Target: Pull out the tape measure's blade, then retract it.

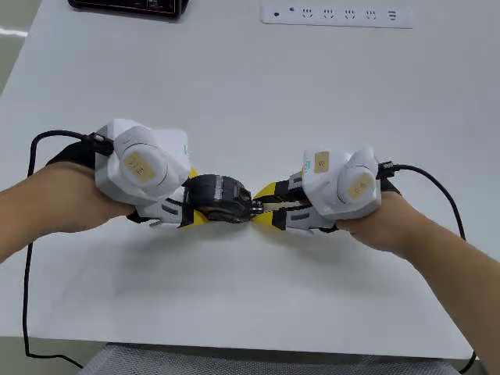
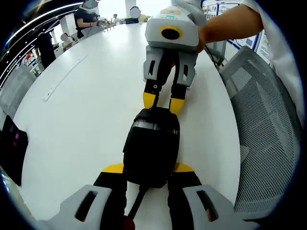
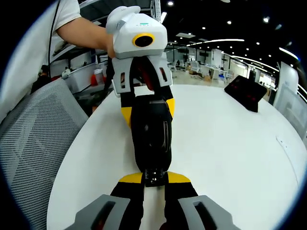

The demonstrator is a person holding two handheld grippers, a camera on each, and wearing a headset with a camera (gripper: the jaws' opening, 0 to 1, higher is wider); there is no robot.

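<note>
Head view: tape [image 1: 220,198] low over mid-table, long axis lying 9 to 3 o'clock; resting or lifted, cannot tell. Left gripper [image 1: 199,208] clamped across the case from 9 o'clock. Right gripper [image 1: 268,208] in from 3 o'clock, tips pinched on the hook [image 3: 154,178] at the case mouth. Hook still snug against the case, so probably little drawn out yet. Coming pull likely straight toward 3 o'clock, along that axis. White table [image 1: 258,101] smooth, with open room on both sides; strip [image 1: 336,14] far off at 12 o'clock.
</note>
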